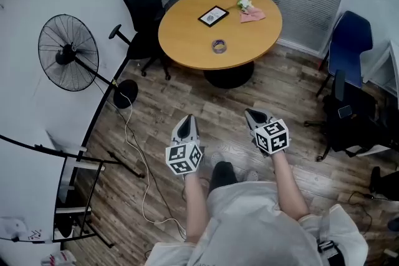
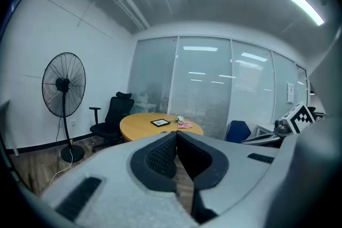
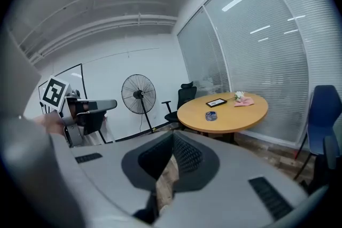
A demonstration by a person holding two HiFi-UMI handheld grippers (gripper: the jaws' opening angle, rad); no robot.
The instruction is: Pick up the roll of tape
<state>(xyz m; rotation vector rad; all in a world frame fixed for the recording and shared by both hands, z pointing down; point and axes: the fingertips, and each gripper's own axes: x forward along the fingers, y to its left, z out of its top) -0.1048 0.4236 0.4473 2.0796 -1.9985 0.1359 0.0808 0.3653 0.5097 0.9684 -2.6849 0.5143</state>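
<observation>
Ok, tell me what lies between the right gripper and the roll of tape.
Head view: only bare wooden floor, then the round table edge, between right gripper and roll of tape.

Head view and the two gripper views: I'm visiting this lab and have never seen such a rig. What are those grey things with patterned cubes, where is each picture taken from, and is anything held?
There is no robot here. A person holds a handheld tool in each hand: the left gripper and the right gripper. The patterned cubes are part of them. The head view comes from a camera on the person's head, looking down. Each gripper view comes from a camera riding on that gripper, looking along its jaws. Both pairs of jaws are shut with nothing between them. Ahead stands a round wooden table bearing the roll of tape, a black-framed panel, a pink cloth and small white flowers. Neither gripper is near the tape.
</observation>
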